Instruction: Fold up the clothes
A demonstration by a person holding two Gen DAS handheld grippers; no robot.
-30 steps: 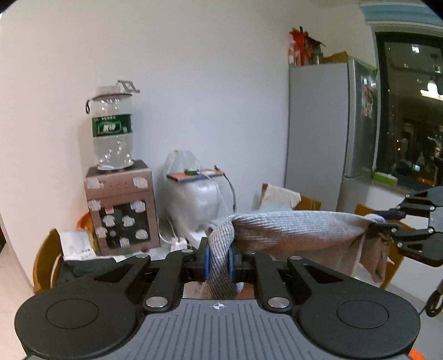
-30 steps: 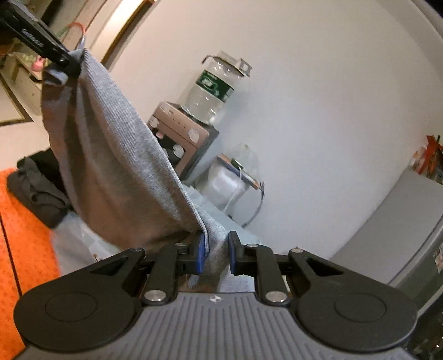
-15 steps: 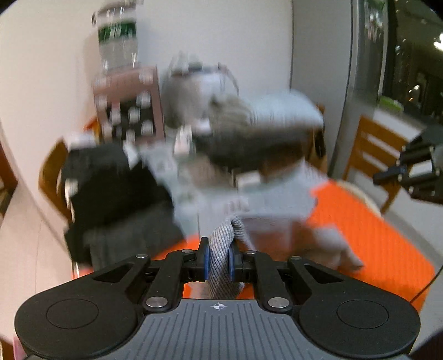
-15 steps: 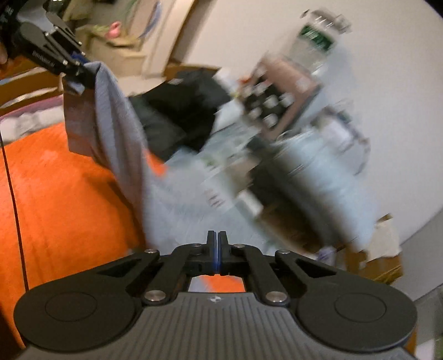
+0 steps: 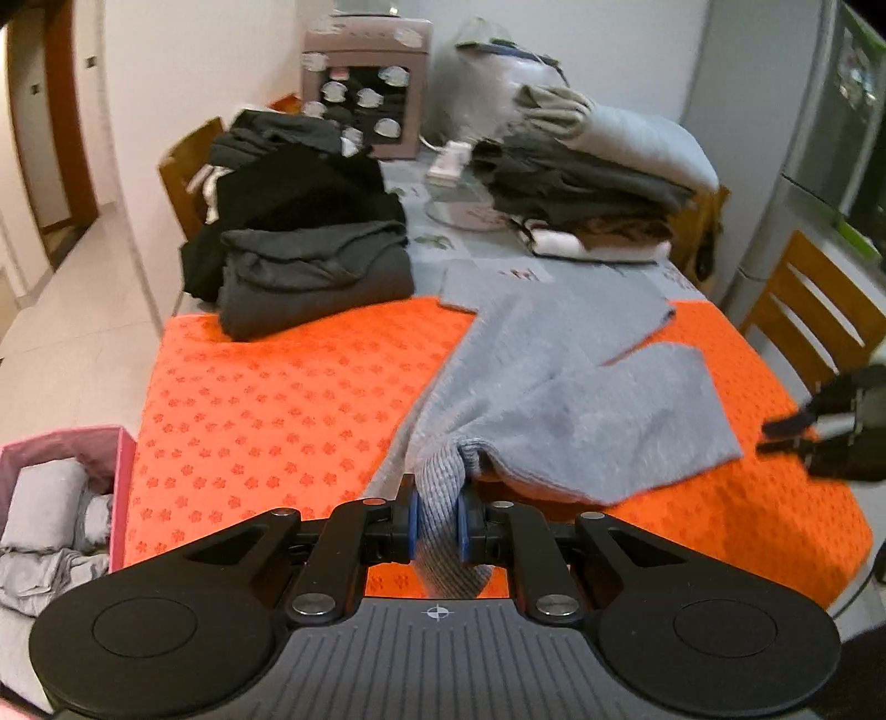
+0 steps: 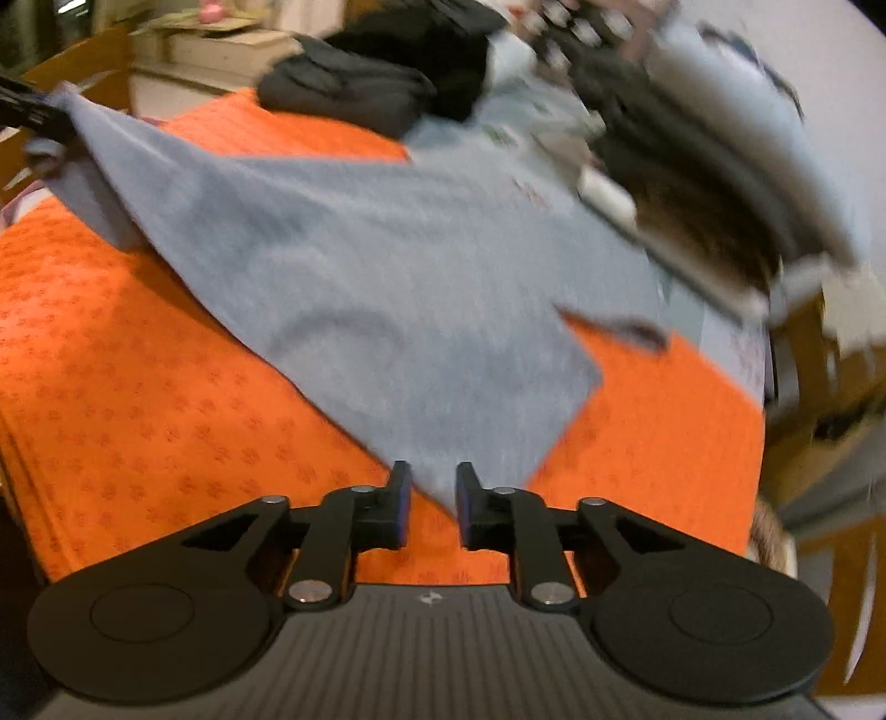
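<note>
Laying the grey sweater [image 5: 559, 387] flat, left tongs [image 5: 437, 523] pinched its cuff, right tongs [image 6: 433, 501] were opening empty; I figured smoothing came next.

The right wrist view is smeared with motion — the folded stack [image 6: 714, 232] at far right and the appliance [image 6: 587, 27] behind it are streaks, no detail readable. The left gripper [image 6: 27, 108] is cut by that picture's left edge, only a dark tip showing. In the left wrist view the right gripper [image 5: 830, 429] is blurred and clipped at the right edge. The pink bin [image 5: 66, 487] runs off the left edge, and the grey sweater [image 5: 554, 399] hides the mat [image 5: 266, 399] beneath it.
</note>
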